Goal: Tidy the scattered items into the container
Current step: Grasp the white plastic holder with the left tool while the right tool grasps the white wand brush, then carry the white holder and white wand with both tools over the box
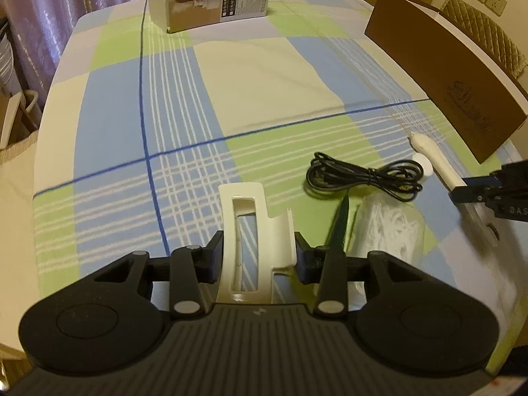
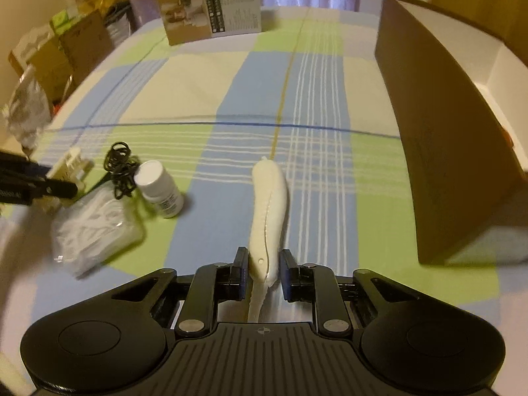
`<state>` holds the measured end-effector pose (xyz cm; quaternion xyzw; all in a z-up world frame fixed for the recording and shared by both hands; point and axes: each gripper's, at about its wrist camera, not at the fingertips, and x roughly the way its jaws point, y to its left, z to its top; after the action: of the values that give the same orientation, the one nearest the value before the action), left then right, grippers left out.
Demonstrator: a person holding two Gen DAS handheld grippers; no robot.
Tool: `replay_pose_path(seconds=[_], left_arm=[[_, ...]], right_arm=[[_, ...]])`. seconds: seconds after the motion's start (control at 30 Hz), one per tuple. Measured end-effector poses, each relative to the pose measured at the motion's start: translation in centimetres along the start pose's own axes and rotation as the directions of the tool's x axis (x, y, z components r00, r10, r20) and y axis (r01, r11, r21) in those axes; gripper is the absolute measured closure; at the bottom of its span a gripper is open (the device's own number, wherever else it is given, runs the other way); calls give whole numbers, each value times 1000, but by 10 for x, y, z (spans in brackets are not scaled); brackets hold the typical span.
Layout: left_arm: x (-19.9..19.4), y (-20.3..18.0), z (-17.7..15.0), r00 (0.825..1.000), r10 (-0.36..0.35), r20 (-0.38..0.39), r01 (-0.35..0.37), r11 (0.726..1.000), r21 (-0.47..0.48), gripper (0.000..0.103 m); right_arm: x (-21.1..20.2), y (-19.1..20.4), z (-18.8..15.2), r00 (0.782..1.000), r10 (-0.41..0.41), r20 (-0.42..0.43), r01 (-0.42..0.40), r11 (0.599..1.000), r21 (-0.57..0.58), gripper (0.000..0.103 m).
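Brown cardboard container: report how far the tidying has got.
Done: nothing visibly; the brown cardboard container shows only white lining. In hand: left gripper clamps a cream hair claw; right gripper brackets a white wand-shaped device. Left: black cable, white bottle, clear bag.

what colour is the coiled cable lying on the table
Black; the cable shows best in the left wrist view.

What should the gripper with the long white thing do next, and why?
Probably carry it right, over the brown box. The right hand-held gripper has the long white handle between its fingers, and the box stands open there.
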<state>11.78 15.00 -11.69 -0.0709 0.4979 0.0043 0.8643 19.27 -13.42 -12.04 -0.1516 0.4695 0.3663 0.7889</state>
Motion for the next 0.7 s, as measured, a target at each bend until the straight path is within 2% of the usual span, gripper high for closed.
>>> replay_pose_path(seconds=[0.17,0.43,0.7], left_arm=[[-21,-7,-6,1000,21,20,-20,999,-34,67],[-60,-48,1,996,54,70,-49,996,-72,67],[-78,-115,4,995,-5,102,14,996,-88,67]], right_arm=[[-20,-7,0,997,68,26,-70,996,59,87],[-44,-16,11,983,169,64,-171,985,30,87],[-84,-43,8,949,303,87,-302,953,-21,87]])
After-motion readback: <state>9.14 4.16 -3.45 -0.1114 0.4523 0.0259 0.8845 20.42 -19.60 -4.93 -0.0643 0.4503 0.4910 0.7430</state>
